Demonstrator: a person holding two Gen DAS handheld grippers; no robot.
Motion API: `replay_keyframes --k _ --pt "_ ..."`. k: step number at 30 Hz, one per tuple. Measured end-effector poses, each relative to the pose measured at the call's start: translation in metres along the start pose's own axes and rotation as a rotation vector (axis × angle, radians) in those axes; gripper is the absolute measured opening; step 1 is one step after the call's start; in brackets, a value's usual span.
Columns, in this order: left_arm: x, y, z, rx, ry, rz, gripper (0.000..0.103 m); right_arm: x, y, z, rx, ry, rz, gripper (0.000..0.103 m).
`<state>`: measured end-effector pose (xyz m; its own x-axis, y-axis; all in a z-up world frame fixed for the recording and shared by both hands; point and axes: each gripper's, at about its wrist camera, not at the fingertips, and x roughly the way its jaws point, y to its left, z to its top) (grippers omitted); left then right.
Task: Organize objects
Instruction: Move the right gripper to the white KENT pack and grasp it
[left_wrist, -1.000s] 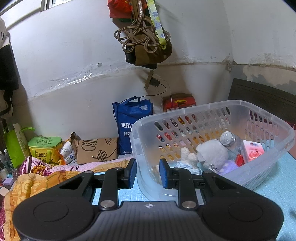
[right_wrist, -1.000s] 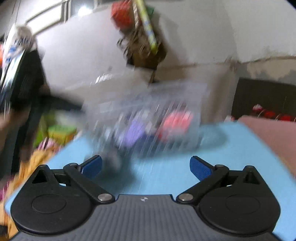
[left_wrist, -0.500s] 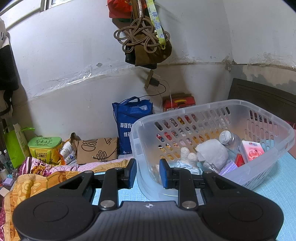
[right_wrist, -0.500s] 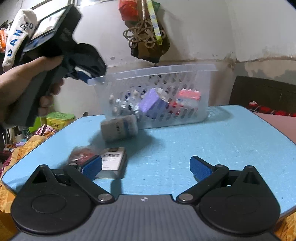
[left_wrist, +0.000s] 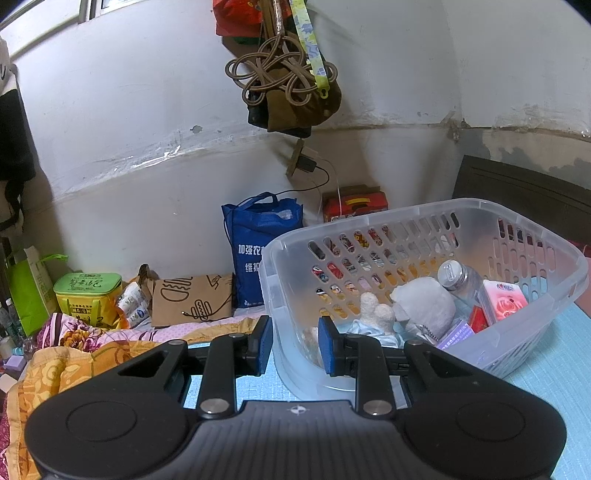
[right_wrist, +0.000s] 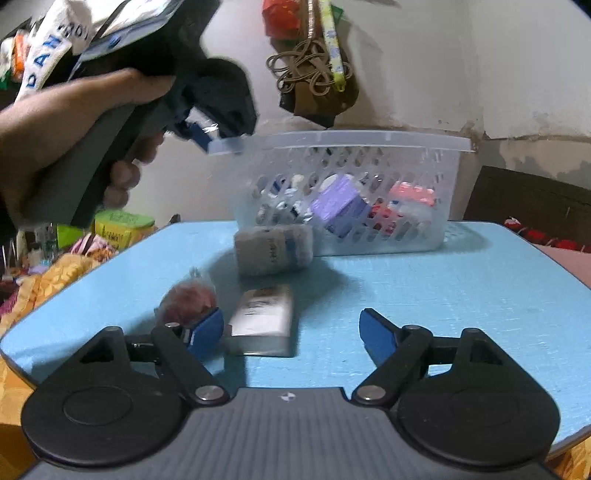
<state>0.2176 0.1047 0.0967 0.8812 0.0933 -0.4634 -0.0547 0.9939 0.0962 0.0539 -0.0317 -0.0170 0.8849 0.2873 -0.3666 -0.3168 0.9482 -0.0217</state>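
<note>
At the left of the blue surface (right_wrist: 461, 295), a person's hand (right_wrist: 55, 147) holds the left claw (left_wrist: 295, 345), its jaws narrowed on the near-left rim of the clear plastic basket (left_wrist: 424, 221). The basket's left end looks tipped up off the surface; inside lie a pale soft toy (left_wrist: 424, 306), a small bottle (left_wrist: 456, 278) and a pink packet (left_wrist: 506, 299). Three things remain outside it: a reddish wrapped bundle (right_wrist: 188, 299) at near left, a grey-white roll (right_wrist: 273, 249) just in front of the basket, and a small flat box (right_wrist: 262, 319). To the right, the right claw (right_wrist: 291, 332) is closing, still fairly wide and holding nothing. The box sits just ahead of its left finger, left of the gap's centre, its long axis running roughly away from the claw. The right claw looks the nearer and freer one to take it.
</note>
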Motion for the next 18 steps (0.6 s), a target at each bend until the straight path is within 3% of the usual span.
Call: replay_keyframes --k 7,9,10,18 --pt "0.000 0.000 0.000 0.000 0.001 0.001 0.031 0.007 0.009 -0.004 -0.039 0.010 -0.023 0.066" --pt "0.000 0.000 0.000 0.000 0.001 0.000 0.031 0.008 0.011 -0.003 -0.052 0.005 -0.029 0.046" --pt "0.000 0.000 0.000 0.000 0.001 0.000 0.031 0.008 0.011 -0.002 -0.057 0.004 -0.033 0.041" --pt "0.000 0.000 0.000 0.002 -0.001 -0.001 0.031 0.007 -0.013 0.000 -0.025 -0.001 -0.129 0.041"
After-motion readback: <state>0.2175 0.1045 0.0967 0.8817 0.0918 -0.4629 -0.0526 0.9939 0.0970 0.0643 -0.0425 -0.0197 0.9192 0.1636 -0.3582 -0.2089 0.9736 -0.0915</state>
